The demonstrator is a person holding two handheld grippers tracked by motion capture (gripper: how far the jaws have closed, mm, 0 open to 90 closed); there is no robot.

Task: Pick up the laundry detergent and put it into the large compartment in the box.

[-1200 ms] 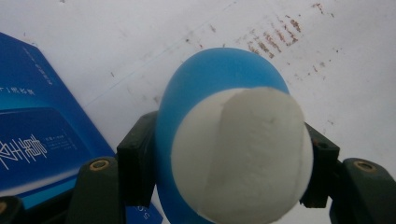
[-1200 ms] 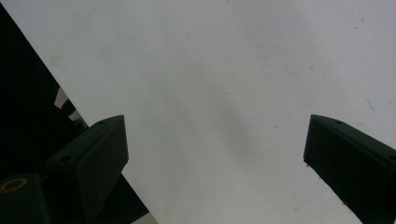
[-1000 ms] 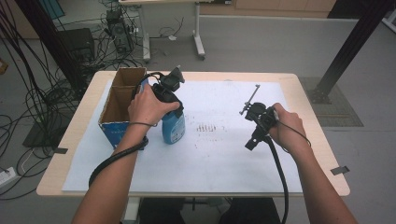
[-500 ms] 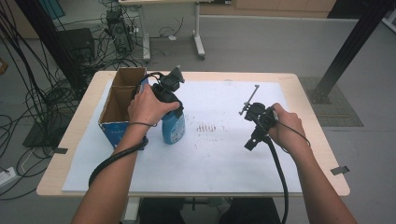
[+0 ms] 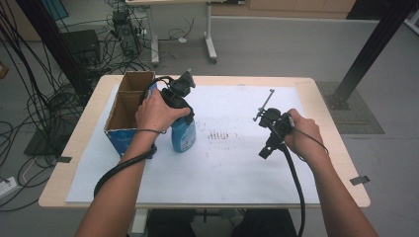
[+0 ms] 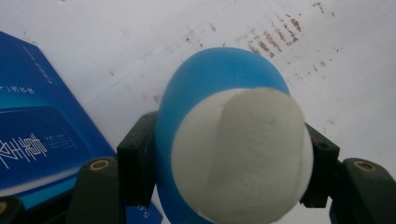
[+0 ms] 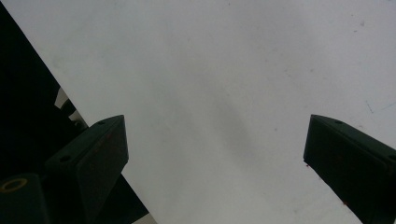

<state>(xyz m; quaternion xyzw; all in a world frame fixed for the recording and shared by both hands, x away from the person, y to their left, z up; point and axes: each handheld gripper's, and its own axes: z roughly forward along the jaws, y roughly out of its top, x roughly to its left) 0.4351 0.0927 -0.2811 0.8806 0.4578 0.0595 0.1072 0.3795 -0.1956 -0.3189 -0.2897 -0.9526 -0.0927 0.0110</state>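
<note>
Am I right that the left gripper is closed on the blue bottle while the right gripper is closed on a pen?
Not quite. The left gripper is indeed closed on the blue bottle, but the right gripper is open and empty, as the right gripper view shows.

Blue bottle (image 5: 183, 134), white at its cap (image 6: 243, 154), standing upright on white paper sheet (image 5: 237, 163). Just right of the bottle, a patch of small reddish-brown specks (image 5: 221, 135) in short rows on the white. Just left of the bottle, an open cardboard box (image 5: 124, 106): plain brown inside, blue outside with white lettering. Under the paper, pale wood surface (image 5: 341, 148), tan along its edges. Black left gripper (image 5: 179, 94), jaws pressed on the blue bottle from both sides, brass-coloured screw heads on them. Well right of the bottle, black right gripper (image 5: 271, 129) with black cable, jaws spread apart over bare white paper. Grey floor beyond.
</note>
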